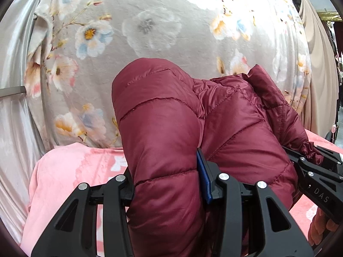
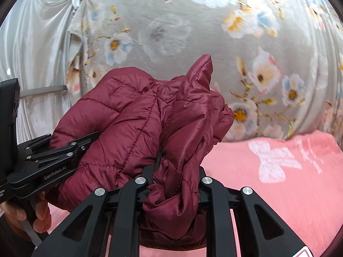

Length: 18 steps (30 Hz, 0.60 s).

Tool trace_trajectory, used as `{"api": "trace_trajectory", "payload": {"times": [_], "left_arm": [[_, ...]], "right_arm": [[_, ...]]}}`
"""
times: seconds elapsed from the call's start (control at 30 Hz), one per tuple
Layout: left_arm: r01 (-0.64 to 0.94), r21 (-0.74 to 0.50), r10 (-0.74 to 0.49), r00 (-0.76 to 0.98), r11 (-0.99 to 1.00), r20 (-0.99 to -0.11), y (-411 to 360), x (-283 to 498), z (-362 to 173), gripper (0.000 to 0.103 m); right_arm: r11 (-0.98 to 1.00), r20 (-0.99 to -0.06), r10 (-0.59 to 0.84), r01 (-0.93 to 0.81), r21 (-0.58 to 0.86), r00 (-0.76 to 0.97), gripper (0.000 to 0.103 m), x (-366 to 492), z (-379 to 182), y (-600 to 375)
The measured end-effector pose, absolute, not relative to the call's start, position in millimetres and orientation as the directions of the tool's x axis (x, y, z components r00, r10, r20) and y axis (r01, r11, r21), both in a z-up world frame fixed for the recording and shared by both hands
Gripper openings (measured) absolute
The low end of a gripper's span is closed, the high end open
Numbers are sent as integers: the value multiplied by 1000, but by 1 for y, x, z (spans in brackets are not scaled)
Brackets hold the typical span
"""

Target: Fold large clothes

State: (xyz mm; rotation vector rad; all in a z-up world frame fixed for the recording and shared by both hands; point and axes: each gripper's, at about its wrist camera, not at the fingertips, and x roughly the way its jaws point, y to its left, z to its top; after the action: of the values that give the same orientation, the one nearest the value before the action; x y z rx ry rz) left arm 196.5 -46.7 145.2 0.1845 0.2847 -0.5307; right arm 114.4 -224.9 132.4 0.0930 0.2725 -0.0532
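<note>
Between both grippers, bunched maroon jacket point(image 1: 171, 128) hides the clenched fingers' tips.

Domestic bedroom or similar soft-furnished room of a home. Indicated by a pink plush blanket point(image 2: 278, 192) with a white bow print covering the work surface, a grey floral fleece blanket point(image 1: 150, 32) hung as a backdrop directly behind it, and pale satin drapery point(image 1: 15, 85) gathered at the left edge, with beige curtain fabric point(image 1: 317, 75) at the right. Dark, cluttered area visible past the right edge of the left wrist view, too blurred to identify.
</note>
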Motion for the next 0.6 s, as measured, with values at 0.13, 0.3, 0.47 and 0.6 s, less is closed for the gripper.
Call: {"api": "trace_trajectory", "payload": {"times": [0.13,0.3,0.47,0.6], "left_arm": [[523,111,-475,829,845,-295,-34,216,135,41],[531,120,-477,823,839,-309,-32,242,105,42],[537,107,-469,803,837,-368,-39,266,67,42],[541,88,-459,779,836,-426,-45,281,38,42]], "right_arm": [[997,-264,-31,48,57,964,18,134,121,-213],[999,-300,-37,46,22,953,18,159,93,-208],[999,-365,-39,50,21,930,18,182,61,-214],[998,-431,-34,54,34,902,18,199,30,-221]]}}
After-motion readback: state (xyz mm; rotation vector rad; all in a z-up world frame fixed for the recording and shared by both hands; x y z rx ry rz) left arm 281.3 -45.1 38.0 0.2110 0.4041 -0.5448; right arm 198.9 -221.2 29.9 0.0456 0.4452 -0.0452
